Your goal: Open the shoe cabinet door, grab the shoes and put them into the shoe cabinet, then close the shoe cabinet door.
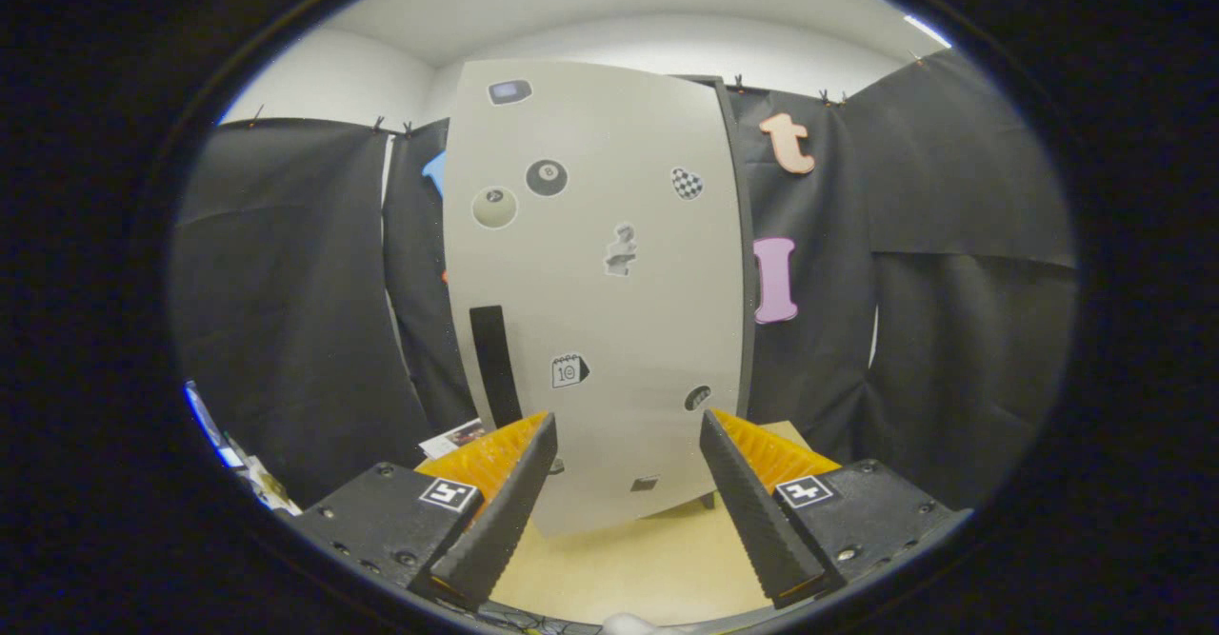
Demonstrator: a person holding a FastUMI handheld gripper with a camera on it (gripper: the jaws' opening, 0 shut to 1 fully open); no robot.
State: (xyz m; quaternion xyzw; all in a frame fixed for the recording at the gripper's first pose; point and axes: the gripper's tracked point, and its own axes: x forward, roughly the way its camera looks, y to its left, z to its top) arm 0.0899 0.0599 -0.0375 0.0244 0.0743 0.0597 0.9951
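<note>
The cabinet door (595, 292) is dead ahead, a tall pale grey panel standing upright just beyond the fingers and looking shut, flat-on to the camera. It has a dark vertical handle (495, 368) low on its left side, a bit above and beyond the left fingertip. The door's covered in little stickers (546, 178): a couple of round ball ones up high, a checkered one to the right, a small calendar-looking one near the handle, a few more lower down. A dark edge of the cabinet (746, 264) shows along the door's right side.

The gripper (629, 430) is spread open with nothing between the fingers, both tips pointing at the lower part of the door, apart from it as far as I can tell.

Under the fingers there's a light wood tabletop (619, 568) running up to the foot of the door. Black cloth (286, 330) hangs behind and to both sides, white wall and ceiling above it. Some papers (452, 437) sit low to the left, near the cloth.
</note>
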